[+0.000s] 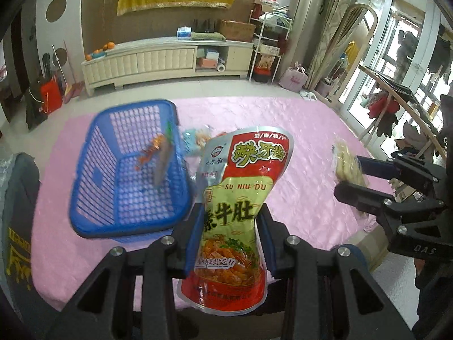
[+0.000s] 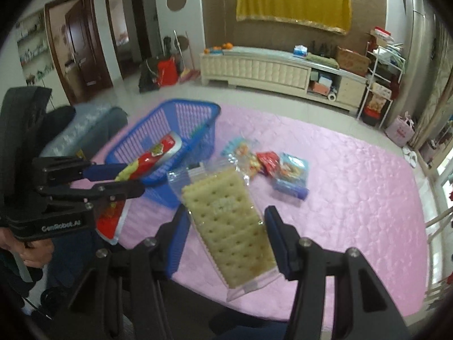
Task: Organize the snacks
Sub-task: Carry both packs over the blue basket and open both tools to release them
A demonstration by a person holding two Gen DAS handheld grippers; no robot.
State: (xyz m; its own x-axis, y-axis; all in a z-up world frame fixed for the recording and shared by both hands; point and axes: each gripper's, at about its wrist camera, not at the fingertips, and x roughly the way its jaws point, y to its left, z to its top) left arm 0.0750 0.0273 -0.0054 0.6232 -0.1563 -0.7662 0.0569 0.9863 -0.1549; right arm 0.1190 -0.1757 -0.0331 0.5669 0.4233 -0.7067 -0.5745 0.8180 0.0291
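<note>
The left claw (image 1: 229,226) grips a red-and-green snack pouch (image 1: 240,187); the right claw (image 2: 226,226) apparently pinches a cracker packet (image 2: 229,221), blue basket (image 2: 181,130) beyond-left.

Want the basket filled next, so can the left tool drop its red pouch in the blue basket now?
Probably yes: the left tool grips the red pouch, the blue basket lies beside it, top open.

The small packet (image 1: 160,155) in the blue basket (image 1: 93,130) was smeared by blur and could not be identified. The loose snacks (image 1: 198,138) were largely hidden behind the red pouch (image 1: 240,198). The pouch's print was blurred in the right wrist view.
</note>
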